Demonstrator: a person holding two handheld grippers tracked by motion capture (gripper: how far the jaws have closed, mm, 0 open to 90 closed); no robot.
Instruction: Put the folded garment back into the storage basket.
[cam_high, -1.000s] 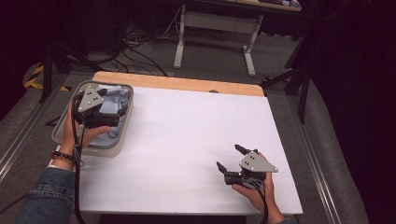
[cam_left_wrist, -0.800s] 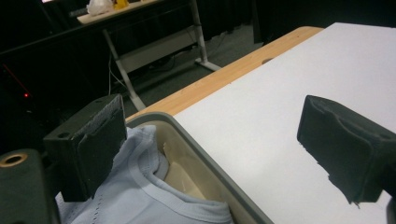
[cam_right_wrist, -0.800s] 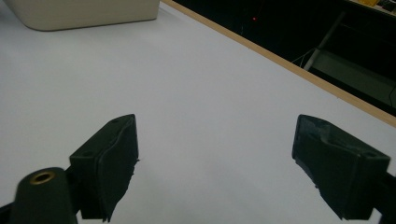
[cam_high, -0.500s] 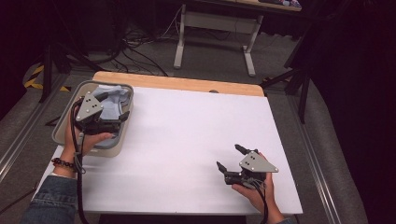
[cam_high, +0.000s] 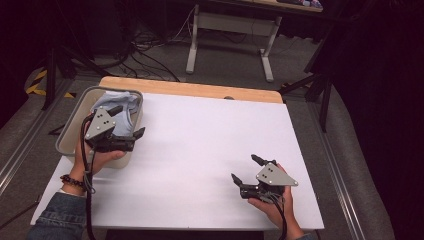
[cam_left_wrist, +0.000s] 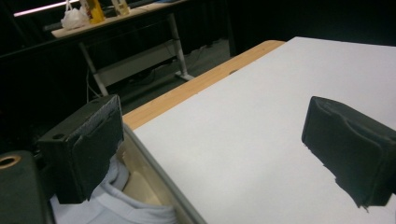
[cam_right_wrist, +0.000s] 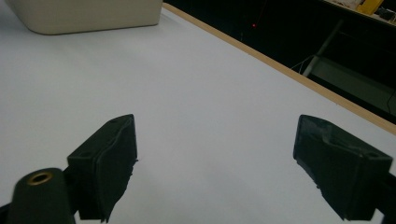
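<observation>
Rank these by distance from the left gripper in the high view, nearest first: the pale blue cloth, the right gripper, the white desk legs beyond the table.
1. Pale blue cloth, in the grey bin under the left gripper.
2. Right gripper, near the table's front right.
3. White desk legs, on the floor beyond the far edge.

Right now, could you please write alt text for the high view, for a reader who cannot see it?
The left claw, open, hovers over the edge of a grey bin holding light blue cloth. The right claw, open, rests near the front right of the white table.
</observation>
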